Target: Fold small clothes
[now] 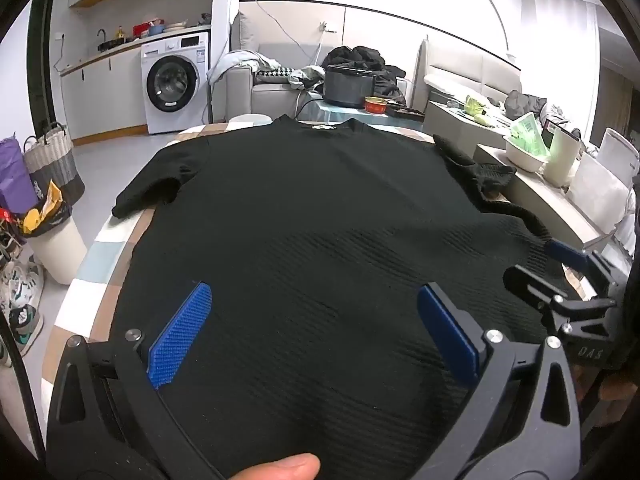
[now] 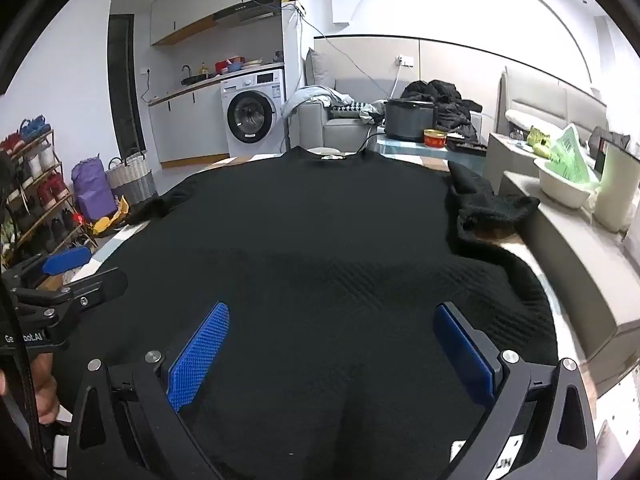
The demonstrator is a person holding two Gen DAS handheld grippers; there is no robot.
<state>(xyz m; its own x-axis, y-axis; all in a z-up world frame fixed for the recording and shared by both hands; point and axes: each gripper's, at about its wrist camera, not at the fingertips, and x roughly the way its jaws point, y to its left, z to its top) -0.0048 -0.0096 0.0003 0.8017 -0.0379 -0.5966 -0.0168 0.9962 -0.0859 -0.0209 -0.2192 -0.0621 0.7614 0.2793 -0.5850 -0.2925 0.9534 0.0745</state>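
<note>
Here the soft, limp black knit shirt (image 1: 312,208) is lying flat on the table (image 1: 120,248), both the left gripper (image 1: 314,332) and right gripper (image 2: 332,344) are hovering wide apart, and pinching the thick hem corners is probably holding best.

A lived-in home, kitchen and lounge sharing one room.
A washing machine (image 2: 254,117) stood at eleven o'clock, a grey sofa (image 2: 340,128) at twelve.

My views are sharp at centre — fisheye bending and black vignette at the rims; white window glare (image 1: 560,40) blows out at 2 o'clock.
</note>
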